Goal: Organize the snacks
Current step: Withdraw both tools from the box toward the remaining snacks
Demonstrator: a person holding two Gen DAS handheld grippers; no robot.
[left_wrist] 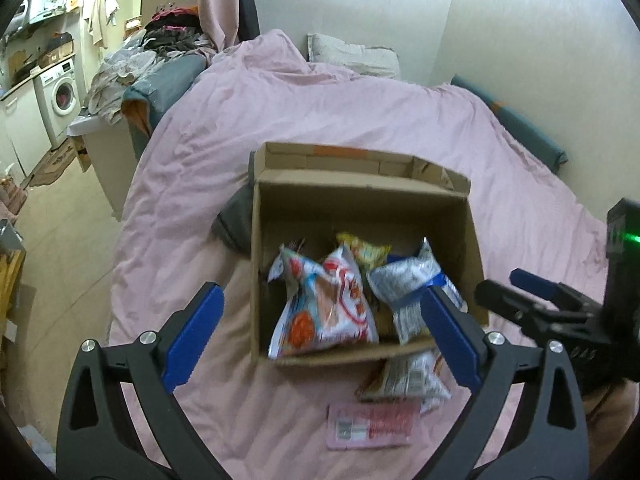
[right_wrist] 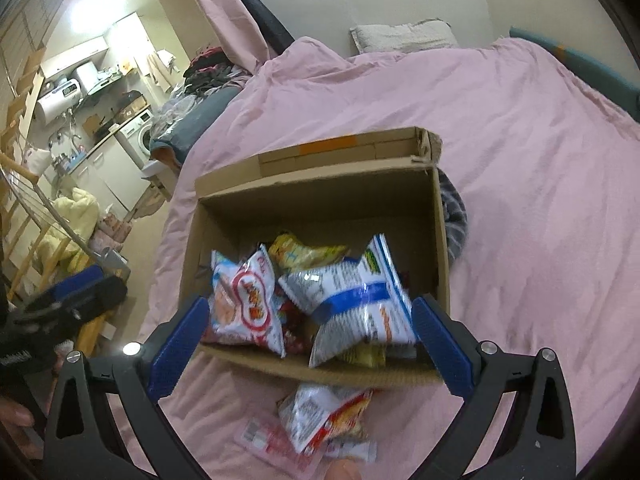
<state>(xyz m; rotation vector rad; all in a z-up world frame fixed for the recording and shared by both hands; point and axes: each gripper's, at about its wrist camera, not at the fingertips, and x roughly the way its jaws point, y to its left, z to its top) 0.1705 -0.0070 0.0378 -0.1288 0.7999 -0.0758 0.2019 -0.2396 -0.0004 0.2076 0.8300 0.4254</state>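
Observation:
An open cardboard box (left_wrist: 360, 208) (right_wrist: 320, 204) stands on a pink bed cover (left_wrist: 320, 108). Inside it lie a white-and-red snack bag (left_wrist: 324, 304) (right_wrist: 248, 300), a white-and-blue bag (left_wrist: 408, 292) (right_wrist: 360, 300) and a yellow bag (left_wrist: 364, 250) (right_wrist: 300, 252). On the cover in front of the box lie another white-and-red bag (left_wrist: 408, 376) (right_wrist: 324, 416) and a flat pink pack (left_wrist: 372, 424) (right_wrist: 272, 444). My left gripper (left_wrist: 320, 336) hangs open above the box's near edge, holding nothing. My right gripper (right_wrist: 312, 344) is also open over the near edge, its pads clear of the bags.
A dark grey cloth (left_wrist: 236, 220) lies against the far side of the box. A pillow (left_wrist: 352, 56) rests at the head of the bed by the wall. Left of the bed are bare floor, heaped clothes (left_wrist: 168, 36) and a washing machine (left_wrist: 62, 92).

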